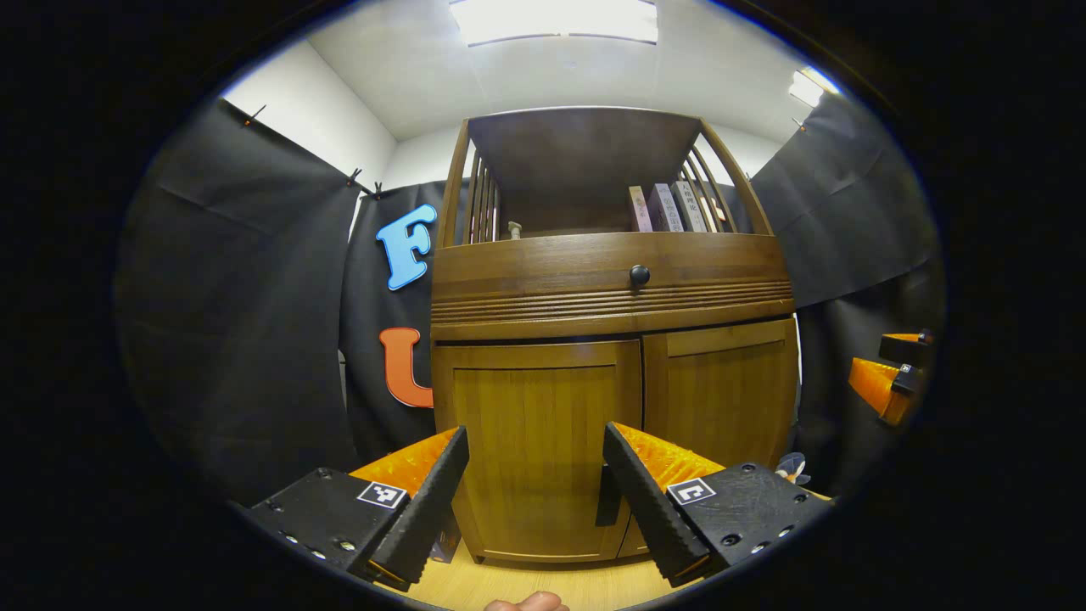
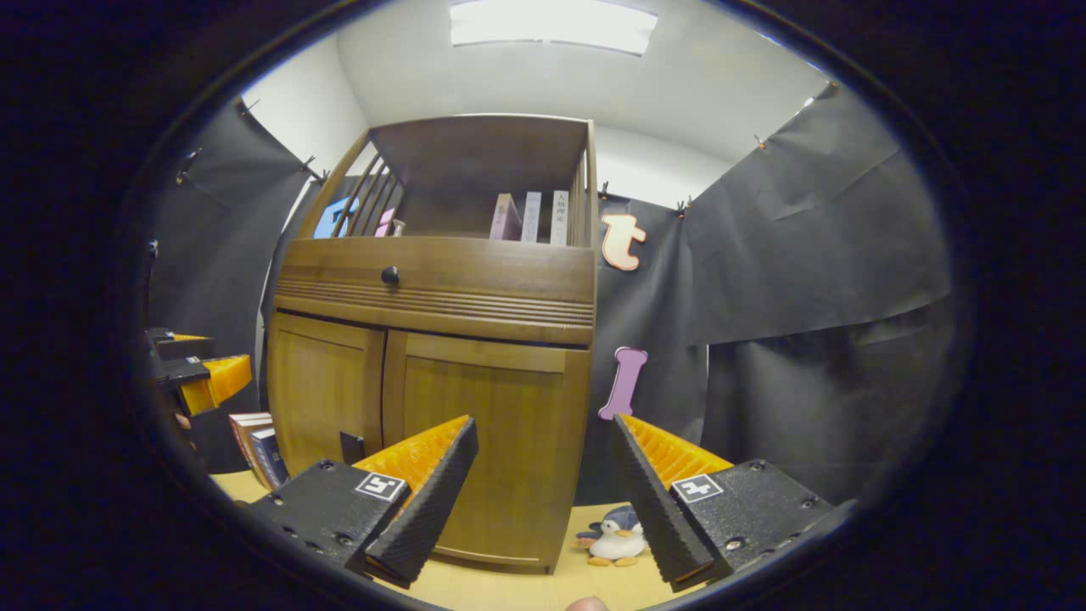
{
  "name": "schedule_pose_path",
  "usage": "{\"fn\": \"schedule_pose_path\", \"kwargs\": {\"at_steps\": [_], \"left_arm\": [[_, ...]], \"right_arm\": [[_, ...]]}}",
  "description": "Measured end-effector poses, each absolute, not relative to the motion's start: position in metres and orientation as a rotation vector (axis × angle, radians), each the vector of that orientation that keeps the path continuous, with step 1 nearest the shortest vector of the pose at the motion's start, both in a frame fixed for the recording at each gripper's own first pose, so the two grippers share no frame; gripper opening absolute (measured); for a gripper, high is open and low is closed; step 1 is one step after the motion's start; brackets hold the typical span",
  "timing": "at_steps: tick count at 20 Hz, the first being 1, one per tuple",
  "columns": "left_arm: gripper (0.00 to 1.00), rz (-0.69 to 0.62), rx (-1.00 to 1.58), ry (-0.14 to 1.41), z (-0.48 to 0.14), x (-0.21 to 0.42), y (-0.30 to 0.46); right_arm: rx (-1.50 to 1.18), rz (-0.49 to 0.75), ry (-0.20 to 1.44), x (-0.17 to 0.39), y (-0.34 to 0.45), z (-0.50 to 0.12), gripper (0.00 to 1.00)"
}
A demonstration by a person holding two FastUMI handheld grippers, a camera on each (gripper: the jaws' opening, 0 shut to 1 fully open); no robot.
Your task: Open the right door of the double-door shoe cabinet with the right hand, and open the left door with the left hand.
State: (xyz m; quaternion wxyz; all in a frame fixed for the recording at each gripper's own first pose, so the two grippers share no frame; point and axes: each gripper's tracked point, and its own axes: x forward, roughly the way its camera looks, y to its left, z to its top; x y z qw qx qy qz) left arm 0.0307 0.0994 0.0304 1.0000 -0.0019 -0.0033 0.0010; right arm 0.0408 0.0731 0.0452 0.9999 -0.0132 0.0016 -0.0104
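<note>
A brown wooden shoe cabinet stands ahead with both lower doors shut. In the left gripper view the left door (image 1: 534, 441) lies straight ahead and the right door (image 1: 721, 399) beside it. A dark handle (image 1: 607, 502) shows by the seam, partly behind one of my fingers. My left gripper (image 1: 534, 501) is open, short of the left door, holding nothing. In the right gripper view my right gripper (image 2: 534, 501) is open in front of the right door (image 2: 501, 441), apart from it. The left door (image 2: 327, 399) carries a dark handle (image 2: 351, 447).
Above the doors sits a drawer with a round dark knob (image 1: 639, 275), topped by an open shelf with books (image 1: 670, 208). On the wooden floor, books (image 2: 259, 445) lean left of the cabinet and a penguin toy (image 2: 615, 536) sits to its right. Black cloth surrounds everything.
</note>
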Motion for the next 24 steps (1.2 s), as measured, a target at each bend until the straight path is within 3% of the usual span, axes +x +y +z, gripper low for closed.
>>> {"fn": "schedule_pose_path", "kwargs": {"at_steps": [6, 7, 8, 10, 11, 16, 24], "left_arm": [[0.95, 0.002, 0.006, 0.019, 0.014, 0.040, 0.110], [1.00, -0.007, 0.003, 0.024, 0.012, 0.040, 0.109], [0.96, -0.010, 0.001, 0.025, 0.010, 0.040, 0.110], [1.00, -0.006, 0.001, 0.020, 0.008, 0.040, 0.116], [0.95, -0.003, 0.001, 0.023, 0.005, 0.040, 0.119], [0.95, 0.008, -0.002, 0.052, -0.008, 0.049, 0.136], [0.95, -0.018, 0.024, 0.074, -0.016, 0.078, 0.148]], "right_arm": [[0.000, 0.043, 0.107, 0.070, 0.111, 0.001, 0.99], [0.006, 0.061, 0.130, 0.074, 0.121, -0.007, 0.99], [0.012, 0.079, 0.152, 0.080, 0.132, -0.014, 0.99], [0.025, 0.117, 0.183, 0.091, 0.152, -0.027, 0.99], [0.032, 0.132, 0.201, 0.099, 0.159, -0.035, 0.99], [0.072, 0.198, 0.268, 0.118, 0.206, -0.068, 1.00], [0.130, 0.169, 0.389, 0.154, 0.235, -0.129, 0.93]]}}
